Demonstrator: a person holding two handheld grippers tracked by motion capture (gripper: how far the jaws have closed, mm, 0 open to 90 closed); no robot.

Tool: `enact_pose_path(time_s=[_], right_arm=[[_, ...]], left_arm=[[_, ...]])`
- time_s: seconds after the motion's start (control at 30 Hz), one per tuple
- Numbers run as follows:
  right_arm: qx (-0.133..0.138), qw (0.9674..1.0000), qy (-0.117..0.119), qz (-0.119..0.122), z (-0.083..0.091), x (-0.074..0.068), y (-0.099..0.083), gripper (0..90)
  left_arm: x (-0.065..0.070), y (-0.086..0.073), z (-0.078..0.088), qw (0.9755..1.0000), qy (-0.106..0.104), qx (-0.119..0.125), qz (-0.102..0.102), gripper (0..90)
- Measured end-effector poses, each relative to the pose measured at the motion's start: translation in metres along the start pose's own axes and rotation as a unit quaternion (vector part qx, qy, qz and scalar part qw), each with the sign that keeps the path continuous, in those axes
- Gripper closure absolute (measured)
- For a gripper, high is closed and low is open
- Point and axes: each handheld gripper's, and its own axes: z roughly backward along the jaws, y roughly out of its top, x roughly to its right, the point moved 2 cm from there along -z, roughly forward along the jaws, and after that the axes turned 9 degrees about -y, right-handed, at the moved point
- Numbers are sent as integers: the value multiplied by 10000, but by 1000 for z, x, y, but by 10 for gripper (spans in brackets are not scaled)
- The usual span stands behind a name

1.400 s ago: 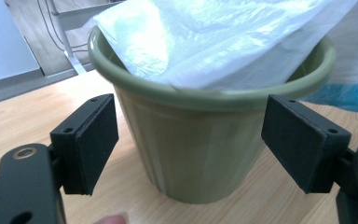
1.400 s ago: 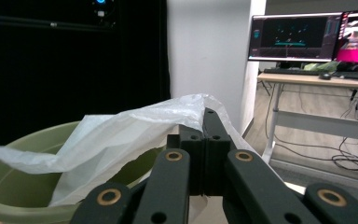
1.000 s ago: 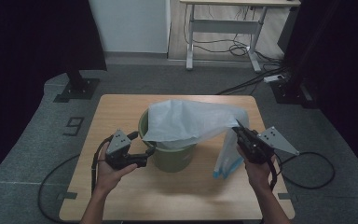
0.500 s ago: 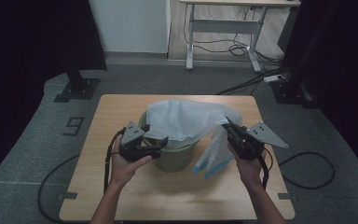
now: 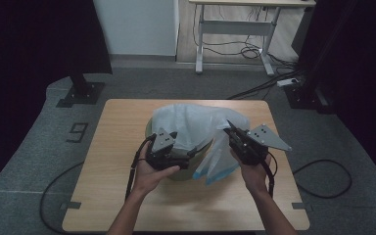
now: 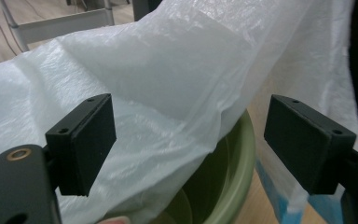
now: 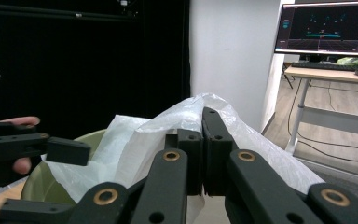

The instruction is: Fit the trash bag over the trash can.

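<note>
My right gripper (image 7: 204, 140) clamped on the bag (image 5: 196, 125), my left gripper (image 6: 191, 144) wide open, bag edge between its pads over the bin (image 6: 233, 168) rim

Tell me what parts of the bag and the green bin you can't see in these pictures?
- Inside of the green bin: the white plastic bag drapes over it in the left gripper view; the bottom edge cuts off the rest.
- Bin's body in the high view: hidden by the bag and the left hand-held gripper.
- Bag's pinched edge: hidden between the right hand-held gripper shut pads, right gripper view.
- Bag's blue end: too small to read, high view.
</note>
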Motion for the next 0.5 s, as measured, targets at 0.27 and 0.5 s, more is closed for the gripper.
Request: enact_pose_path(time_s=[0.27,0.5], right_arm=[[-25,10000,78,-32,4,0,-3,862],[-49,9999,131,-57,7,4,-5,848]], left_arm=[[8,12,-22,9994,240,-181,-189,267],[8,16,-29,9992,334,-204,-38,582]])
